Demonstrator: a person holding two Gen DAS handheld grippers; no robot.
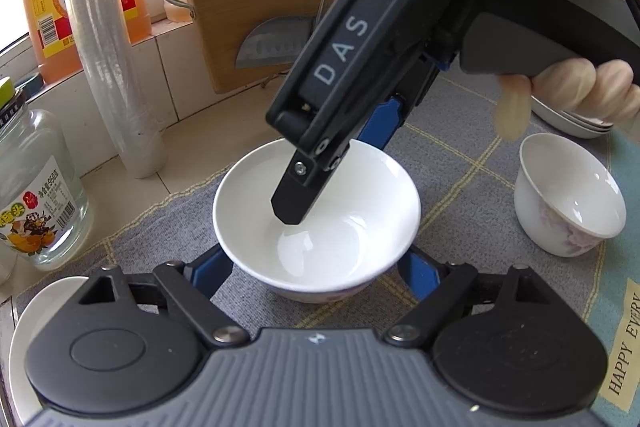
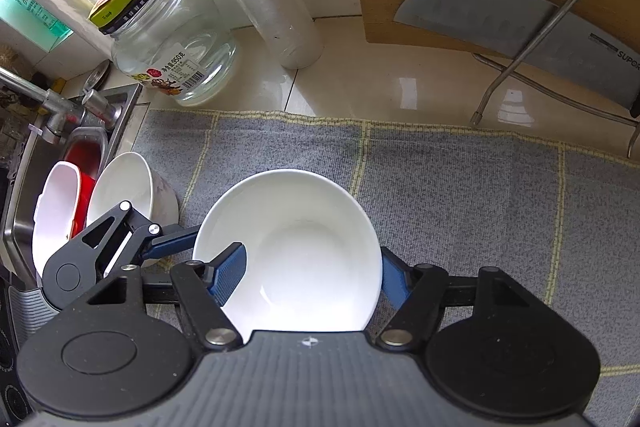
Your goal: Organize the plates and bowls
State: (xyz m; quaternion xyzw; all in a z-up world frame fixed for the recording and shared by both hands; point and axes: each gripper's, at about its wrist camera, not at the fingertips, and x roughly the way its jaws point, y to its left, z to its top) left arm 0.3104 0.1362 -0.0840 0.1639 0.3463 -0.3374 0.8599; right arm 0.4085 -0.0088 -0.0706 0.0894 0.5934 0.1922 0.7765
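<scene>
White porcelain fills the middle of both views: the bowl (image 1: 320, 227) stands upright on the grey mat (image 2: 460, 187), in the lower centre of each frame.

The left gripper (image 1: 316, 267) straddles it low down, one blue finger on each side of the base. This looks like bracing, so the bowl cannot slide on the cloth. Its pads are hidden under the flare of the wall, so whether they press or only flank cannot be told.

The right gripper (image 2: 314, 275) comes in steeply from above. One finger (image 2: 232, 271) lies against the inner wall and the other sits outside the rim, at the lower right of its view. Its tongs look pinched on the bowl wall, a grip suited to lifting by the rim.

A second bowl (image 2: 132, 187) waits at the left edge of the right view, by the sink (image 2: 24, 219). A cup (image 1: 568, 195) and some plates (image 1: 568, 123) sit at the right of the left view. The held bowl probably belongs nested with its like, and the lift is not yet begun. A rim pinch alone could let it tip.
</scene>
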